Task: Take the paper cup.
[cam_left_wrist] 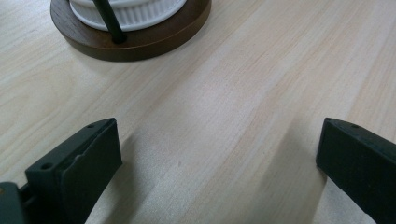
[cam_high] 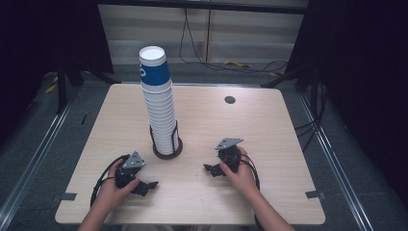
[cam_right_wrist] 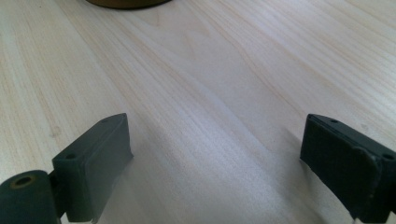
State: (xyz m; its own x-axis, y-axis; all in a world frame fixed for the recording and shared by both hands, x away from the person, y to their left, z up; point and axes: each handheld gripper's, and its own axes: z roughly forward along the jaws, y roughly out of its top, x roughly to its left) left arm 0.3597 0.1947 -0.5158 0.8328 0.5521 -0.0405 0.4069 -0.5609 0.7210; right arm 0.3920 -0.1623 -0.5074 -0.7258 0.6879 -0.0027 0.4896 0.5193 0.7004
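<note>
A tall stack of white paper cups (cam_high: 161, 110), the top one with a blue band, stands in a holder with a round brown base (cam_high: 168, 150) and black uprights at the table's middle. My left gripper (cam_high: 146, 186) rests on the wood to the front left of the base, jaws wide apart with nothing between them. In the left gripper view the brown base (cam_left_wrist: 135, 39) and the lowest cup's ribbed rim (cam_left_wrist: 128, 11) lie ahead of the left gripper (cam_left_wrist: 219, 154). My right gripper (cam_high: 210, 169) sits front right of the base, open and empty, as the right gripper (cam_right_wrist: 215, 154) also shows.
The light wooden table (cam_high: 250, 125) has a small round grommet (cam_high: 230, 100) at its back right. Black curtains flank both sides. Cables and a yellow item lie on the floor beyond the far edge. Metal rails run along the floor on each side.
</note>
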